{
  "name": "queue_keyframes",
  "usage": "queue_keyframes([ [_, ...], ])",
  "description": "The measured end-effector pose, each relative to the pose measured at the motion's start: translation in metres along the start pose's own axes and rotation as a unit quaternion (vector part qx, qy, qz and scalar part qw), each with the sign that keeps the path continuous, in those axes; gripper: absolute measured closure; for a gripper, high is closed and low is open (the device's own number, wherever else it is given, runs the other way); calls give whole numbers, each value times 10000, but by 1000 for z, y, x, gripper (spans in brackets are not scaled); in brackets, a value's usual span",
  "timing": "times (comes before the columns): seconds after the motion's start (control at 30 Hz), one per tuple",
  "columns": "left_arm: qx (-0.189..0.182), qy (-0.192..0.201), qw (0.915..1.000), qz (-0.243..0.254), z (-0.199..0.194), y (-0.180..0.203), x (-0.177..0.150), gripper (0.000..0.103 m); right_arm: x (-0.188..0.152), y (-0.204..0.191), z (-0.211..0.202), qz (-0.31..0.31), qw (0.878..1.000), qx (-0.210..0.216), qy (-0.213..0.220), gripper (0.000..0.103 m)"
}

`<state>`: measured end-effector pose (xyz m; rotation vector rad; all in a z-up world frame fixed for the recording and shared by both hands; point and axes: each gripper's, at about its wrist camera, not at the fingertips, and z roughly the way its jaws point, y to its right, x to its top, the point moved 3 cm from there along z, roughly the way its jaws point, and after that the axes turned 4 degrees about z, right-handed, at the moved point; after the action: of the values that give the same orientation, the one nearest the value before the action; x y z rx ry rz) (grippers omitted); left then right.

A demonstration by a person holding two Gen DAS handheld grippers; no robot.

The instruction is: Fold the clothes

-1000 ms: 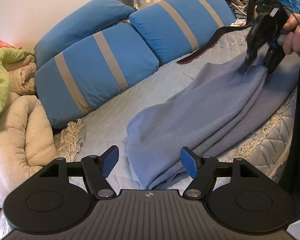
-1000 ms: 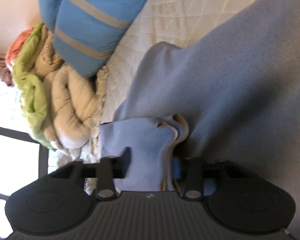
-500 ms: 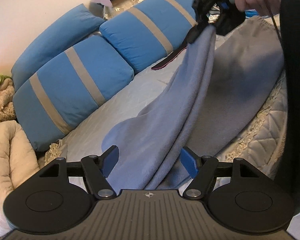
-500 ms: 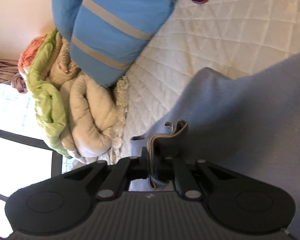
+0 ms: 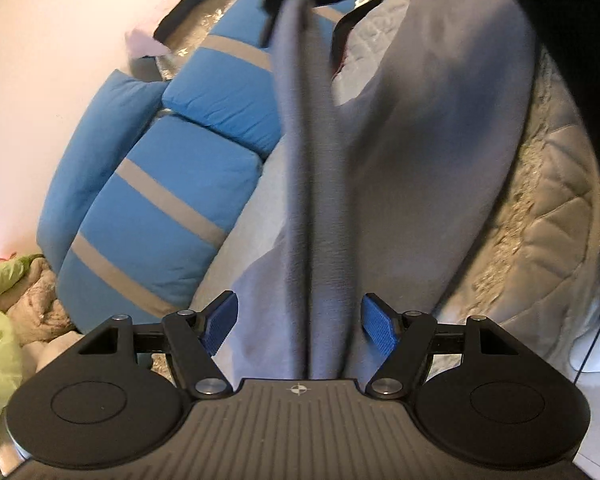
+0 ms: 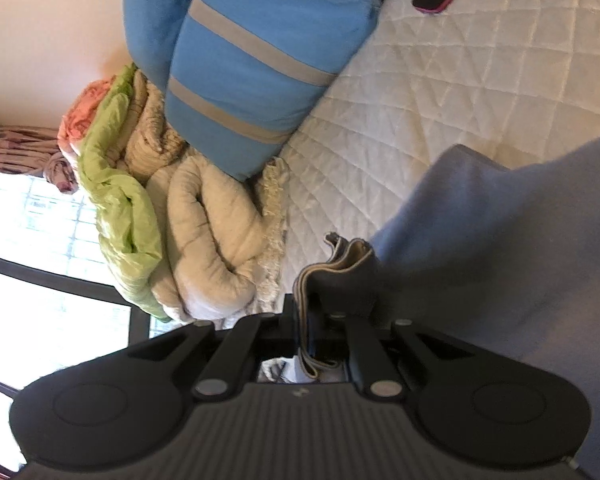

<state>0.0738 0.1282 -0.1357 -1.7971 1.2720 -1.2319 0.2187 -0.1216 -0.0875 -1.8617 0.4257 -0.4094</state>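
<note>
While the right gripper (image 6: 320, 320) pinches a bunched hem of the blue fleece garment (image 5: 324, 208), lifted taut over the bed (image 6: 440, 80), the left gripper (image 5: 299, 322) gapes wide around its hanging fold; soft, limp, best grasped at edges.

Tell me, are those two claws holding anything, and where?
The right gripper pinches the grey-blue fleece garment by a bunched, trimmed edge. The left gripper is open, holding nothing.
</note>
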Motion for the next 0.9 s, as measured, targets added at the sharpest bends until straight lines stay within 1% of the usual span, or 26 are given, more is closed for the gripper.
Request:
queue_keyframes([
  [0.1, 151, -192, 9997, -85, 6, -3, 0, 36, 1, -10, 0, -90, 9999, 87, -1, 97],
  [0.17, 322, -334, 9988, -152, 7, -10, -3, 36, 1, -14, -2, -156, 9998, 116, -5, 97],
  [0.27, 571, -562, 9966, -198, 9, -23, -13, 36, 2, -13, -8, -193, 9998, 87, 14, 97],
  [0.33, 604, -717, 9955, -132, 10, -28, -23, 36, 2, -8, -12, -198, 9998, 39, 21, 98],
  [0.37, 596, -796, 9950, -44, 11, -28, -27, 35, 2, -4, -13, -173, 9998, 7, 9, 98],
  [0.43, 593, -934, 9934, 296, 13, -24, -34, 35, 0, 5, -14, -134, 9999, -75, -6, 98],
  [0.53, 655, -1211, 9859, 947, 14, -12, -48, 37, -6, 22, -14, -53, 9997, -221, -60, 98],
  [0.57, 698, -1232, 9835, 1124, 12, -9, -52, 39, -9, 28, -14, -46, 9995, -299, -74, 98],
  [0.6, 721, -1219, 9822, 1232, 13, -9, -54, 44, -11, 34, -14, -39, 9992, -378, -89, 98],
  [0.63, 750, -1211, 9815, 1282, 14, -10, -54, 46, -14, 41, -14, -24, 9988, -470, -106, 98],
  [0.67, 788, -1205, 9811, 1293, 13, -10, -54, 51, -17, 48, -13, -1, 9981, -595, -127, 98],
  [0.7, 779, -1210, 9815, 1264, 11, -9, -54, 62, -20, 55, -12, 9, 9973, -726, -145, 98],
  [0.77, 719, -1255, 9848, 966, 10, -13, -55, 69, -25, 68, -10, 46, 9957, -903, -203, 98],
  [0.83, 665, -1273, 9876, 630, 12, -19, -56, 70, -30, 78, -8, 79, 9942, -1040, -263, 98],
  [0.9, 602, -1284, 9896, 229, 12, -26, -58, 70, -32, 77, -4, -1, 9940, -1057, -283, 98],
])
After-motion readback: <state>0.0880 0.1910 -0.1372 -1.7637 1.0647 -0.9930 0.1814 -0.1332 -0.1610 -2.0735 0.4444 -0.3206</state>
